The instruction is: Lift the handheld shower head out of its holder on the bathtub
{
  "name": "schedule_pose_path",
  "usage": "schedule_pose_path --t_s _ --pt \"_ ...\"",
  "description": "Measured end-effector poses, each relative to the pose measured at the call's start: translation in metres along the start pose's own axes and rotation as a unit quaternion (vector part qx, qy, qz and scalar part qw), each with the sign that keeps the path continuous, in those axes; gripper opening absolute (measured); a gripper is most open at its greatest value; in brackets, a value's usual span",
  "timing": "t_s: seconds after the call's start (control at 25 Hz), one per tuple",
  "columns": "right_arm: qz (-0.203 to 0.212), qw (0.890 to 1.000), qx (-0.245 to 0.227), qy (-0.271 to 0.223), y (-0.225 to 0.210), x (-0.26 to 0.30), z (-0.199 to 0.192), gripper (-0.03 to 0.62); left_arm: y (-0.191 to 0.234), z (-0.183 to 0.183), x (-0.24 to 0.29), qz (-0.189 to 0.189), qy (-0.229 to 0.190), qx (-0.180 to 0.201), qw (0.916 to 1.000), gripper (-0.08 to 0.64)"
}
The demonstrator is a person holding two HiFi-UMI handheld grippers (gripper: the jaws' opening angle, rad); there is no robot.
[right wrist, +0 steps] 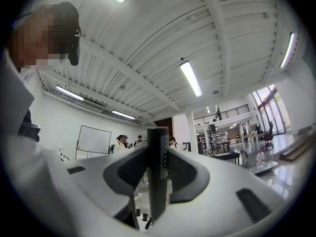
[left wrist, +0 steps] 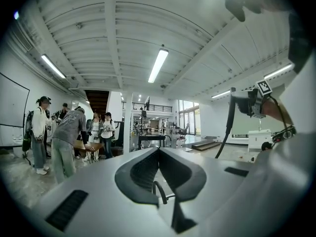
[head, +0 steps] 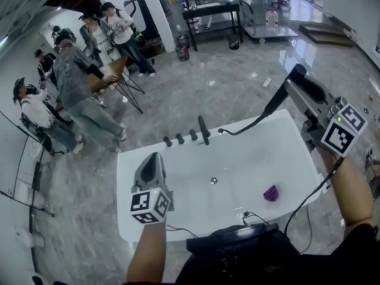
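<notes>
Right tongs (right wrist: 158,154) pinch the shower head (head: 278,101) above the bathtub (head: 297,136); grip firmly, lift steadily; left tongs (left wrist: 158,151) pressed together, empty.

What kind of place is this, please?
Probably an open workshop or showroom hall, not a bathroom: the bathtub stands alone on a polished stone floor, with black work tables and people nearby.

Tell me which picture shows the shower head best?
Head view: most of the handheld shower head and its hose show, held by the right gripper. The right gripper view shows only its handle; the left gripper view shows it small and distant.
</notes>
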State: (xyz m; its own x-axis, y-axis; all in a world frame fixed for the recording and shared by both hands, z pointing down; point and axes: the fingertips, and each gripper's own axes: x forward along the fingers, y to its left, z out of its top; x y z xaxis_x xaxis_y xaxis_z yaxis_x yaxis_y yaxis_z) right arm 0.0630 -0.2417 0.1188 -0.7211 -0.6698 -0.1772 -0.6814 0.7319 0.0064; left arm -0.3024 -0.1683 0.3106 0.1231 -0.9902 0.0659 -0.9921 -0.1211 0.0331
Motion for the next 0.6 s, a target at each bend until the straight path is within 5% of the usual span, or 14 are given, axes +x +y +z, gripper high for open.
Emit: schedule_pose_path --t_s 0.6 --pt "0.005 1.0 0.001 -0.004 -0.0005 0.0042 -0.0029 0.137 0.0004 0.0049 -0.0113 0.009 0.001 -0.001 1.0 0.009"
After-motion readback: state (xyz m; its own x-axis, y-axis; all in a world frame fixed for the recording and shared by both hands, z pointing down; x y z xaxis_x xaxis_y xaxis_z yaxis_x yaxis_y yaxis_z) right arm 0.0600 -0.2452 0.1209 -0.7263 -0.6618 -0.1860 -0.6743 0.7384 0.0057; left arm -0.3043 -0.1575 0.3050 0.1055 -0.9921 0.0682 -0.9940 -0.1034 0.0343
